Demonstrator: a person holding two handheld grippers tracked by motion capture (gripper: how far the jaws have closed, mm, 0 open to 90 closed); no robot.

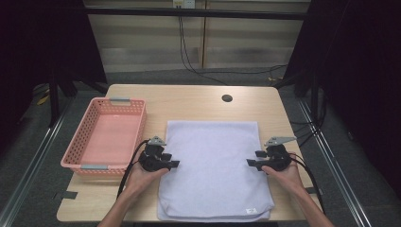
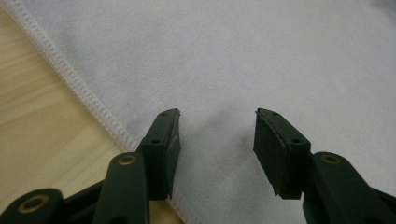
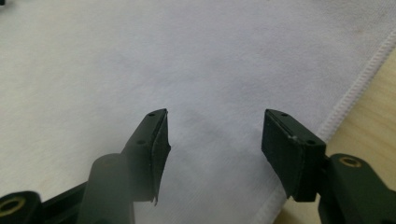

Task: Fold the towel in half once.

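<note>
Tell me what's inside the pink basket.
The pink basket shows a bare pink floor with nothing in it. Its near wall hides a thin strip of the floor from the high view.

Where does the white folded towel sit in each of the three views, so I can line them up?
High view: white folded towel lies centre table, right of the pink plastic basket.
Left gripper view: it covers the upper right, stitched hem running diagonally at left.
Right gripper view: it covers the left, hem at right.
Shared landmark: the light wooden table.

Matt woven cloth towel point(image 1: 215, 165) lies on smooth pale wood table point(image 1: 189, 99).
</note>
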